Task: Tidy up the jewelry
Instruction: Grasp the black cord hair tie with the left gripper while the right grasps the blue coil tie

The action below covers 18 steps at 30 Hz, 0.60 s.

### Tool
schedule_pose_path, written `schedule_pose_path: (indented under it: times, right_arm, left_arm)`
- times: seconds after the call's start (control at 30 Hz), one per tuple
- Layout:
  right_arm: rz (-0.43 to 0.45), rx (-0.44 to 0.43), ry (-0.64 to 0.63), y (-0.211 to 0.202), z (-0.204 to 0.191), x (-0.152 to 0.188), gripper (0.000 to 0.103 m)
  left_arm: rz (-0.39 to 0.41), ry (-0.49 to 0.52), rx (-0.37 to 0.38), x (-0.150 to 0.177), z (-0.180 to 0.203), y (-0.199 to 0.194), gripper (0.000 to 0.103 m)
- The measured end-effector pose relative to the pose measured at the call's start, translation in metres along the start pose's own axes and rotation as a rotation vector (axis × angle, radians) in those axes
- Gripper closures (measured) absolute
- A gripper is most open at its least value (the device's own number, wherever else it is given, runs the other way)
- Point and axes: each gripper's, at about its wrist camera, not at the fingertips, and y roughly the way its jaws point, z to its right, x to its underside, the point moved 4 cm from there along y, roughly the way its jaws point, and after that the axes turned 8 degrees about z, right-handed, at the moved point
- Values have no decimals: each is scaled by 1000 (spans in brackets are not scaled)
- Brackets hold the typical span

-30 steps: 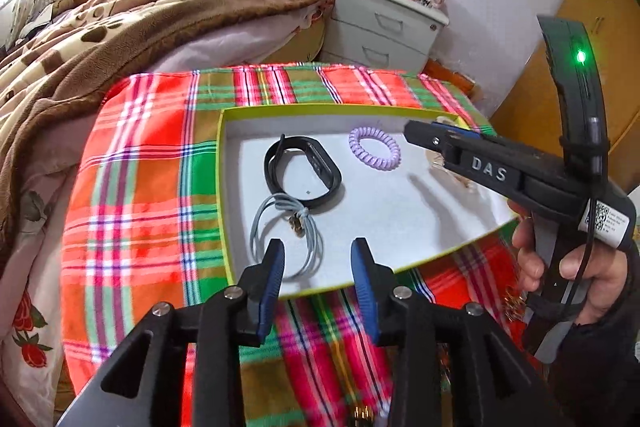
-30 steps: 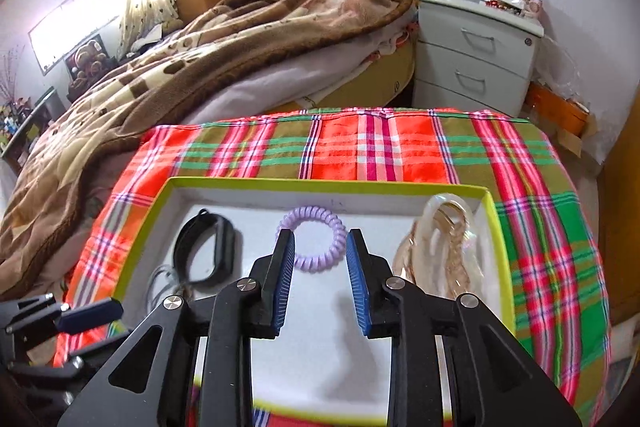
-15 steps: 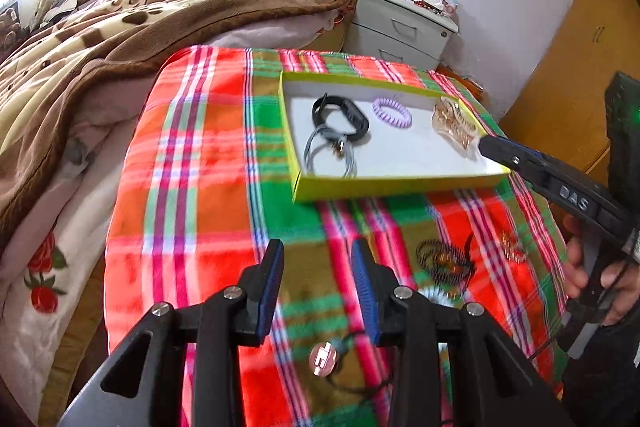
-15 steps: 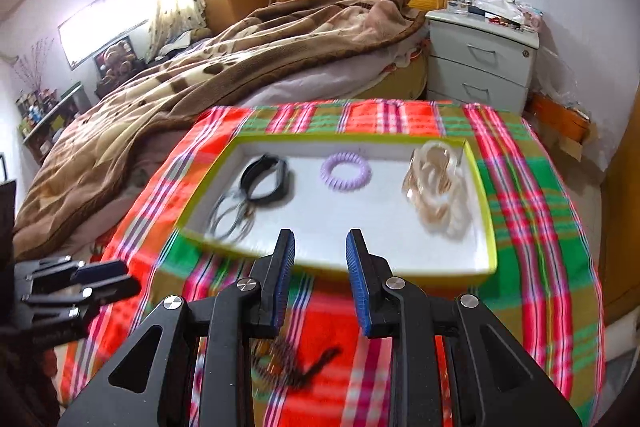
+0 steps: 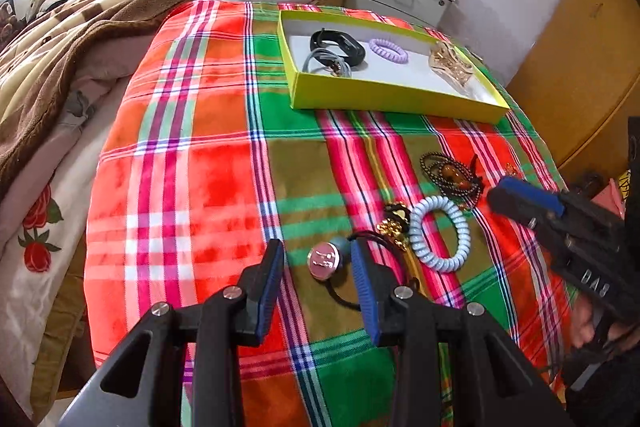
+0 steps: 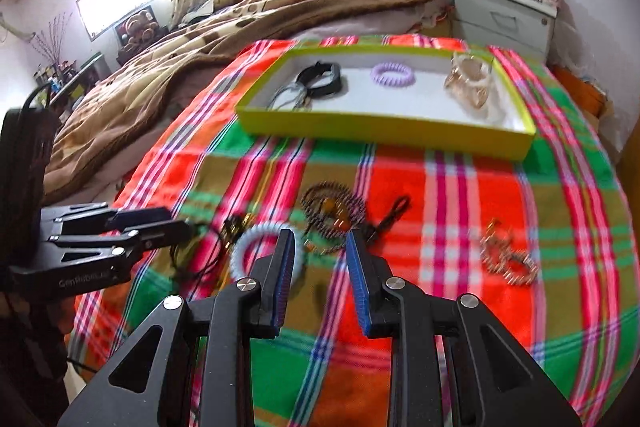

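Jewelry lies in two groups on a plaid cloth [image 5: 224,163] spread over the tabletop. At twelve o'clock sits a yellow-green box [image 5: 384,99], and inside it are a black band [image 5: 340,45], a grey cord bracelet [image 5: 324,65], a purple spiral hair tie [image 5: 388,50] and a gold-toned piece [image 5: 450,65] at the box's three o'clock end.

Nearer the cameras, loose on the cloth, are a pale blue spiral hair tie [image 5: 440,233], a dark beaded bracelet [image 5: 452,177] with amber beads just beyond it at one o'clock, a gold charm [image 5: 394,223] touching the blue tie's nine o'clock side, and a round silver pendant [image 5: 325,261] on a black cord. A small sparkly piece [image 6: 508,261] lies well apart at three o'clock in the right wrist view.

The left hand-held gripper [image 5: 316,267] is released, its jaws apart with the silver pendant seen between them, untouched. The right hand-held gripper [image 6: 320,259] is also released and grasps nothing; it hangs over the cloth, just beside the blue tie and the beaded bracelet.
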Motion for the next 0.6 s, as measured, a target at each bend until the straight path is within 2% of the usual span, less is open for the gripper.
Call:
schedule_pose_path:
  times: [0.2,0.6]
  right_arm:
    - [-25,-13,-12,6,-14,11,75]
    - [-53,29,-24,19,-20,18,76]
  left_arm:
    - [6,43,-38,7,6,1,66]
    - [44,143,-112,10,13,4,66]
